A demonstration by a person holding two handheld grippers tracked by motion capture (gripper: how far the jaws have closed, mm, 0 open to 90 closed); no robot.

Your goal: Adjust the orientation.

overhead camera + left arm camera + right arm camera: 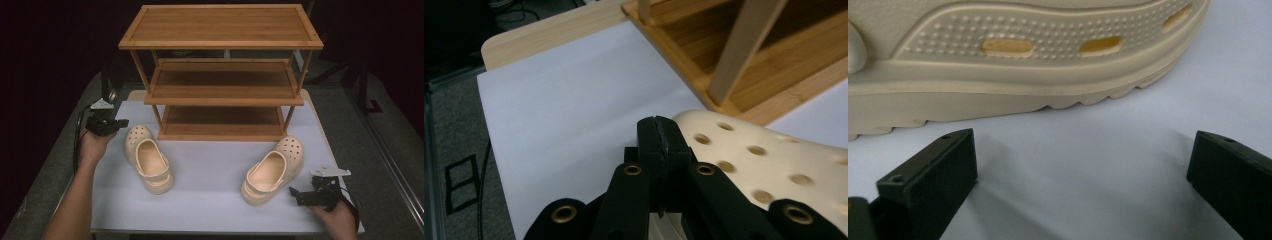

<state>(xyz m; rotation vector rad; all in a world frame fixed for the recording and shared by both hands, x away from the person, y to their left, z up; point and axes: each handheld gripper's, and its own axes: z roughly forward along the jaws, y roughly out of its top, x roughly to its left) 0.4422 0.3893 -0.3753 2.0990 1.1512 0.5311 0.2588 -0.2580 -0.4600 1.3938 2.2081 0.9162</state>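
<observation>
— Two cream clogs on the white mat (210,200), both in front of the wooden shoe rack (220,75). The left gripper (121,123) sits just beside the toe of the left clog (148,158), jaws pressed together on nothing.

— And the other hand?

— The right gripper (295,194) lies low beside the right clog (272,171), jaws spread wide and aimed at its outer side, nothing between them.

— How would those shoes handle?

— Foam, I'd guess: light, a bit springy, matte enough not to slip. The sole edge looks the stiffest part; the perforated toe would likely dent under a pinch.

— So where to grab?

— Side wall near the heel, or the rim of the foot opening. Whether the left jaws touch that toe, I can't quite tell from here.
</observation>
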